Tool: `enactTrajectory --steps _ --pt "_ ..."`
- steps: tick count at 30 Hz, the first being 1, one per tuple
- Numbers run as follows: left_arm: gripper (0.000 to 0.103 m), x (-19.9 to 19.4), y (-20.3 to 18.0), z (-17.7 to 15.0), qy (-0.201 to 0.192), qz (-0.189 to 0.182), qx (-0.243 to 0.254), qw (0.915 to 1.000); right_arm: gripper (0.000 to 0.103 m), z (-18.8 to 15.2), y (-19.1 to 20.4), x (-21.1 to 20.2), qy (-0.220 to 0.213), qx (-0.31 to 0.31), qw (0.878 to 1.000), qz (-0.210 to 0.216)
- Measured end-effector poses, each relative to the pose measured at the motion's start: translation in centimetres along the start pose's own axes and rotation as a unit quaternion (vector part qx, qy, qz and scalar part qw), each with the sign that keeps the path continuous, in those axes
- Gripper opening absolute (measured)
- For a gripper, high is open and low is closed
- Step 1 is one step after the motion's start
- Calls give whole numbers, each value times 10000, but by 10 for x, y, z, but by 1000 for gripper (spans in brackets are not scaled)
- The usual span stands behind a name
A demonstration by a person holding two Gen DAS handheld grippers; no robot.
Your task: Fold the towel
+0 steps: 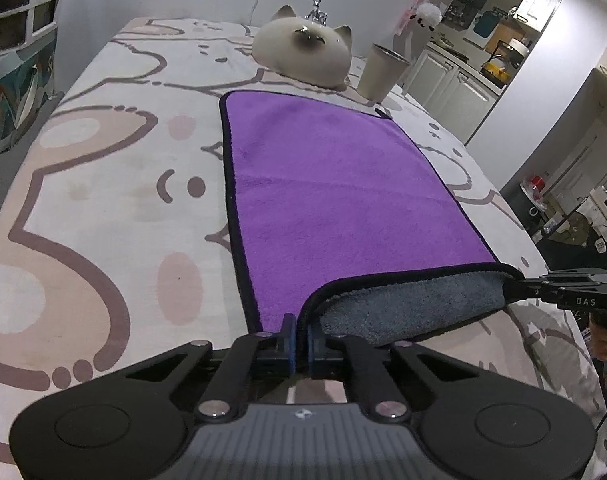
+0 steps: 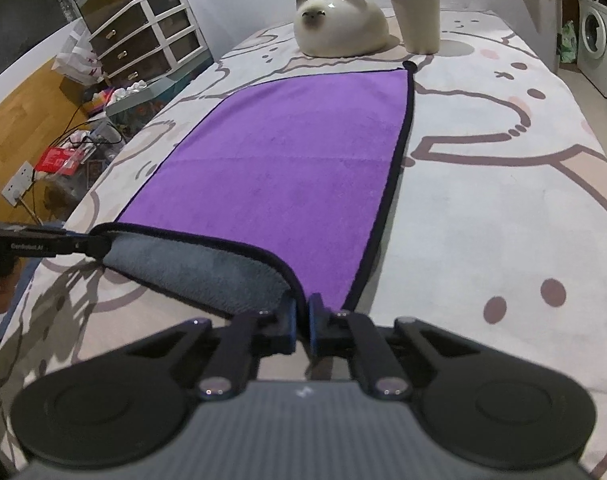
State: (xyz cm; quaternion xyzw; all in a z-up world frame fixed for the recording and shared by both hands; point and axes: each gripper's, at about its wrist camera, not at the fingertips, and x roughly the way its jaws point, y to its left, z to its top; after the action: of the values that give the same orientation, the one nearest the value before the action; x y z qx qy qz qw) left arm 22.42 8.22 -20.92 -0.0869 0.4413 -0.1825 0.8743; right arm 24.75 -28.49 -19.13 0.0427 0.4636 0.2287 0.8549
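The left gripper (image 1: pixel 301 334) and right gripper (image 2: pixel 302 316) each pinch closed a near corner of the purple towel (image 1: pixel 327 184), lifting its grey underside.

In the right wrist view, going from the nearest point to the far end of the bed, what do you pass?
Right claw pinching the lifted grey underside of the towel → flat purple towel → black hanging loop at its far corner → ceramic cat beside the beige cup.
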Motion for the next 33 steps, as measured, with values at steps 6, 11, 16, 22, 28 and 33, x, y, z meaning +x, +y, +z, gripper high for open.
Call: enactTrajectory --steps 6,11,16,22,28,33 --pt "5 -4 -1 11 -91 54 37 9999 5 14 1 -3 -87 -89 9998 -147" --pt "5 -2 -1 25 -61 133 25 9999 5 29 2 -1 -174 -168 9995 -222" --pt "5 4 0 43 -60 177 79 9998 5 44 -1 4 -226 -232 9990 -312" --pt "5 10 2 69 -204 225 212 9993 5 64 -8 10 -317 -160 9987 -358" --pt "5 22 3 97 -316 318 342 9984 5 83 -11 17 -456 -136 9979 -446" --pt "5 33 8 115 -360 356 344 9981 5 98 -14 26 -515 -138 9973 -504"
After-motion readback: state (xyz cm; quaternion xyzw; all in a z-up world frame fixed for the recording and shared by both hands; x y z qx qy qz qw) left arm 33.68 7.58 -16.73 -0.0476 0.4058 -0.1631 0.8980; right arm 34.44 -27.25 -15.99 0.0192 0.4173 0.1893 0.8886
